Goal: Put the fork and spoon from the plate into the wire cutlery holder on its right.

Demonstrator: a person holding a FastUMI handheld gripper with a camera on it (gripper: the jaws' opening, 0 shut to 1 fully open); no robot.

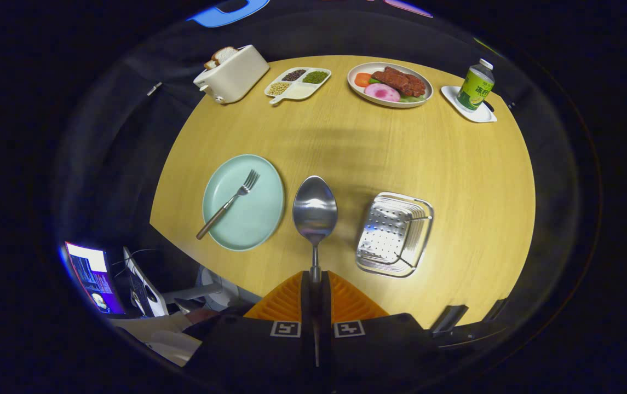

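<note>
The gripper (315,284) is clamping the spoon (315,210) by the thin end of its handle, both orange fingers (286,301) pressed together on it, and I am holding it raised above the table (455,164) with the bowl sticking out ahead of the fingers. The spoon is hanging over the gap between the green plate (258,219) and the wire holder (395,234), near the table's front edge, so it is off the plate but not yet in the holder.

I am judging the grip as the main risk: the fingers are pinching only a short length of handle, and the heavy bowl far out front could be levering the spoon round or sliding it out if I swing sideways too briskly. The holder is sitting just to the right of the spoon, and I cannot tell how deep it is from this angle, so I could be lowering the bowl onto its rim and tipping it, or dropping the spoon on the table.

The fork (229,202) is lying on the plate with its handle overhanging the near rim; a careless pass could be knocking it off. The food plate (390,85), bottle (475,85), divided dish (298,83) and toaster (232,74) along the far edge are well clear.
</note>
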